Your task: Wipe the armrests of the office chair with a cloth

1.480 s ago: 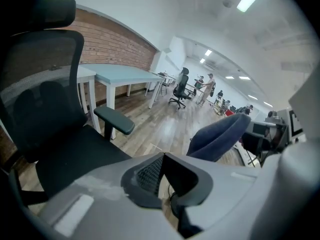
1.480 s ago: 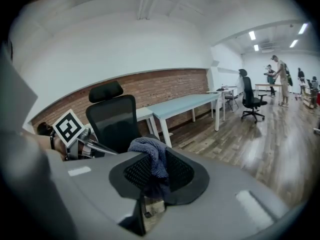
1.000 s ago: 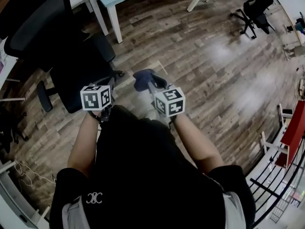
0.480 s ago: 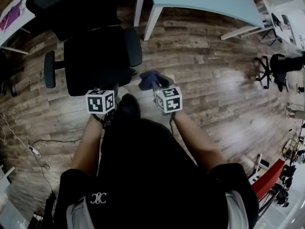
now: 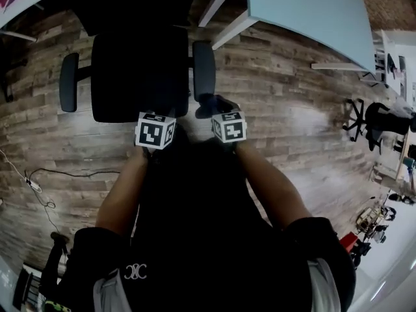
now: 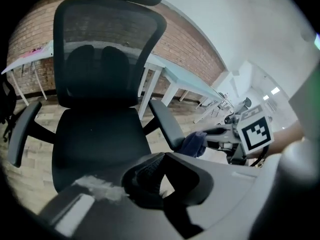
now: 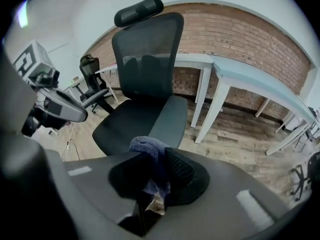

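Observation:
A black office chair (image 5: 136,77) stands straight ahead of me, its seat facing me. Its right armrest (image 5: 203,70) and left armrest (image 5: 68,82) flank the seat. My right gripper (image 7: 155,176) is shut on a dark blue cloth (image 7: 147,146), which bunches above the jaws. In the head view the cloth (image 5: 208,106) hangs just at the near end of the right armrest; touching or not, I cannot tell. My left gripper (image 6: 155,179) hovers at the seat's front edge, jaws together with nothing between them. From the left gripper view the cloth (image 6: 192,144) sits beside the right armrest (image 6: 165,124).
A light blue table (image 5: 305,8) with white legs stands behind and right of the chair. A cable (image 5: 39,174) trails over the wooden floor at left. Other office chairs (image 5: 383,119) stand far right. A brick wall (image 7: 240,34) runs behind the table.
My view has swung so the chair is now square ahead. Both grippers have closed in on it, and the cloth has come up to the near end of the right armrest.

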The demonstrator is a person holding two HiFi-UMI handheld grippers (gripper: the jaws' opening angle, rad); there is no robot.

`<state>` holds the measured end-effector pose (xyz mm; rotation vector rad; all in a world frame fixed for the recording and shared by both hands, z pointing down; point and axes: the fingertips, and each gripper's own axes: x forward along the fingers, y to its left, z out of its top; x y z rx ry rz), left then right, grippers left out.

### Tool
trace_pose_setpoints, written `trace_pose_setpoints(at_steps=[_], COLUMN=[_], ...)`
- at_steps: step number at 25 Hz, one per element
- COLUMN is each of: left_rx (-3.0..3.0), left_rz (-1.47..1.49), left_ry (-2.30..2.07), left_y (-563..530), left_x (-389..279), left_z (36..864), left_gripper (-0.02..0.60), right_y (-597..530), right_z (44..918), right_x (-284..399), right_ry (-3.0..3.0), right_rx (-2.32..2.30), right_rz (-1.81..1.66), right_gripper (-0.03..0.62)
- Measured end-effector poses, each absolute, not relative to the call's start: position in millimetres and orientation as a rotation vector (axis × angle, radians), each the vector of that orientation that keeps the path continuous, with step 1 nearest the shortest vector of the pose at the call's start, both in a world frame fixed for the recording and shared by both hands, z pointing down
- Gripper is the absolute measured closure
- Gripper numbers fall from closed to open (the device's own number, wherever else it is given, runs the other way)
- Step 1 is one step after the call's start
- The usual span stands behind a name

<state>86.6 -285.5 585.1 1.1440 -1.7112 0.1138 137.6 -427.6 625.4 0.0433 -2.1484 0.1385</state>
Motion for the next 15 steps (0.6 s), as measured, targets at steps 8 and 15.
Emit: trace_pose_setpoints(at_steps=[8, 15], left_rx=[1.028, 0.940], left_rz=[0.059, 0.009], left_ry=[-1.700, -1.761], left_y=[-250, -232], left_x=[59, 42], left_z=[599, 591], left_gripper=[0.577, 0.577], right_y=[-384, -386], right_z=[644, 639], right_x=[91, 41], right_ry=[-2.095, -2.098], right_rx=[-0.138, -0.228], right_rz=[0.009, -0.079], right_gripper=[0.530, 0.530])
